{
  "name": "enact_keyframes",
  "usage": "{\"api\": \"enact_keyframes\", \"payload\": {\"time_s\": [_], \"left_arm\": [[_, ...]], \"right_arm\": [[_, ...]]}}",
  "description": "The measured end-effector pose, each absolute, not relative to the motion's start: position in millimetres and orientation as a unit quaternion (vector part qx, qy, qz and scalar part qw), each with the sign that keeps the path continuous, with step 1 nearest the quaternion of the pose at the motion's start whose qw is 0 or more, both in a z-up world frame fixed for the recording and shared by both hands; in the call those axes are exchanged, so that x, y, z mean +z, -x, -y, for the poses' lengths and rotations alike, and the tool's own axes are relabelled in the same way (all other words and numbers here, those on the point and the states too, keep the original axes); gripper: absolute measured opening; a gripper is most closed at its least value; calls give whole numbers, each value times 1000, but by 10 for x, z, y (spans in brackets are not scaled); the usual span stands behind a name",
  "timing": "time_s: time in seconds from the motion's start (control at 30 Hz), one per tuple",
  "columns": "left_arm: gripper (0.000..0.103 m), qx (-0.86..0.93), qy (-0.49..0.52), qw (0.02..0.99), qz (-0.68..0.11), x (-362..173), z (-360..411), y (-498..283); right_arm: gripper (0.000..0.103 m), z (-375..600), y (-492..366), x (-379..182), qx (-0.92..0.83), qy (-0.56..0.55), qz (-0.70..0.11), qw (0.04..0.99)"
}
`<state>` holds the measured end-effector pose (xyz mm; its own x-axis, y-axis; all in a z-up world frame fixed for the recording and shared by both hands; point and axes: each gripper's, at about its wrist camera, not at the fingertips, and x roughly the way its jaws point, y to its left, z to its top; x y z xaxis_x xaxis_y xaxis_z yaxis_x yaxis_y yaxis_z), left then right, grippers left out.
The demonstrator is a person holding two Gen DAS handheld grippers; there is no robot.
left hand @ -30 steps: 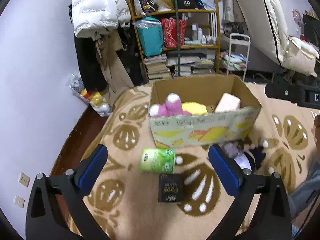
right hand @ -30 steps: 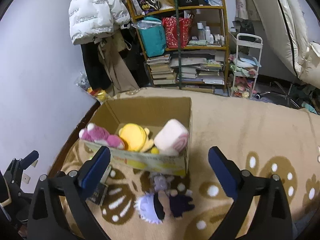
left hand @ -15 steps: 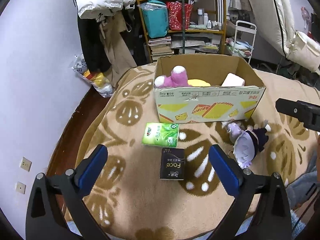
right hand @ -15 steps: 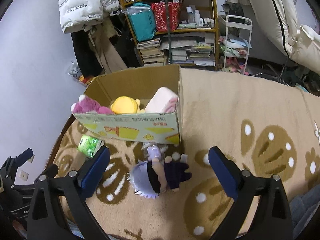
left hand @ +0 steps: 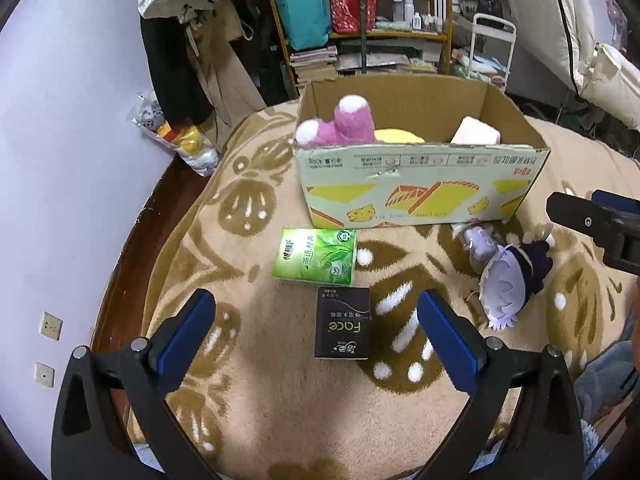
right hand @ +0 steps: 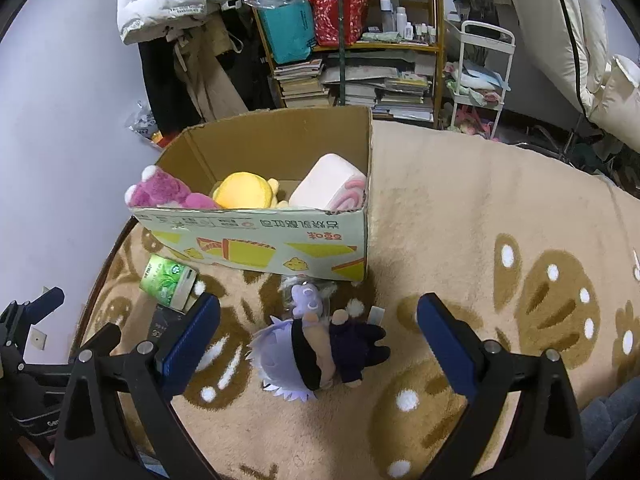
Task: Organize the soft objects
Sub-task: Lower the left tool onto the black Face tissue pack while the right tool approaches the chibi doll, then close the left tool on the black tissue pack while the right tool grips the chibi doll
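1. Now the plush doll (right hand: pixel 320 354) lies on the patterned carpet (right hand: pixel 460 208) at lower centre of the right wrist view, just below the cardboard box (right hand: pixel 280 248); its long axis runs left to right, pale-haired head left, dark legs right.
2. Three soft toys sit in the box: one pink plush (right hand: pixel 160 194), one yellow plush (right hand: pixel 246 192), one pink roll cushion (right hand: pixel 332 184).
3. Two tissue packs lie on the carpet: one green (left hand: pixel 316 256), one black (left hand: pixel 342 324).
4. Both claws, the right gripper (right hand: pixel 319 334) and the left gripper (left hand: pixel 316 330), are spread wide and grip nothing.
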<state>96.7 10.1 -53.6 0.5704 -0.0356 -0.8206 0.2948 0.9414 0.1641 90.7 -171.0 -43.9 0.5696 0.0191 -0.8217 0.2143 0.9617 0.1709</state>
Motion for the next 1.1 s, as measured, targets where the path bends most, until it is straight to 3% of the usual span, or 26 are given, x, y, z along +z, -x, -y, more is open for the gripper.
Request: {"api": "enact_keyframes", "payload": {"time_s": [0.93,1.0,1.1], "left_arm": [[99,-84,-147,790,-589,-1420,3,-1315],[97,-84,-138,785,-598,-1457,-18,-1327],[79,-89,-126,776,-612,-1522,-51,-1358]], "right_arm": [[103,1647,-1259,-1089,-76,-109,-543,829],[103,1673,-1265,-1144,-85,-104,-546,827],[103,1732,-1260,-1217,-79,-124,-555,818]]}}
